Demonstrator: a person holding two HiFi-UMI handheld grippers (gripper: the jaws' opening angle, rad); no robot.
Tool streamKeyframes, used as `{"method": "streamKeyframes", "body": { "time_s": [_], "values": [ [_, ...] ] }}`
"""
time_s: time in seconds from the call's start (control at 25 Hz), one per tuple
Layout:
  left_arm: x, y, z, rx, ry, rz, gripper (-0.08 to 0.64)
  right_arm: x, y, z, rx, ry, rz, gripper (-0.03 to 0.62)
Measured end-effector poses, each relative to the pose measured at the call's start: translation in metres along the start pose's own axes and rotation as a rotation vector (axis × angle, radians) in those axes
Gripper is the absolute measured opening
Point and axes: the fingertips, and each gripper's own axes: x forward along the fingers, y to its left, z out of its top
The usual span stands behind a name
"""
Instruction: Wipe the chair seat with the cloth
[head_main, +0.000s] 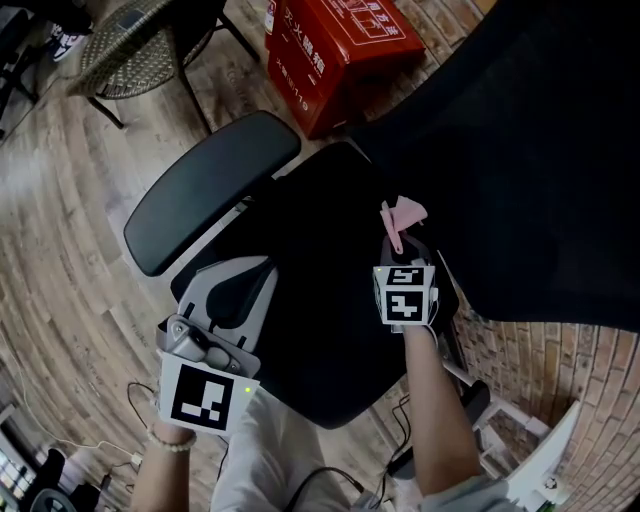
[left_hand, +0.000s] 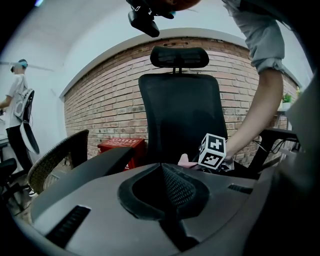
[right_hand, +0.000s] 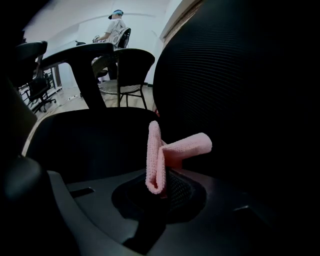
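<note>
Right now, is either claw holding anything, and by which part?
The right gripper pinches the pink cloth by its folded lower part; its flaps stick out beyond the jaws. The left gripper is shut on nothing.

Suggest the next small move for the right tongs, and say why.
Probably lower the right tongs so the pink cloth presses flat on the chair seat. They are shut on the folded cloth beside the backrest, with its folds standing loose instead of spread on the seat. The left tongs are shut, empty.
</note>
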Motion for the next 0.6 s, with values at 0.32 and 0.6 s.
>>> {"method": "streamKeyframes", "body": {
  "time_s": [0.32,0.6],
  "values": [
    [-0.014,0.006,-0.012,-0.021,0.017,0.024,0.018,0.016,0.038,0.037,-0.087,-0.040,0.077,0.054],
    [-0.033,0.012,-0.016,-0.044,0.014,0.058,0.018,0.016,0.083,0.068,-0.202,-0.087,0.151,0.054]
  ]
}}
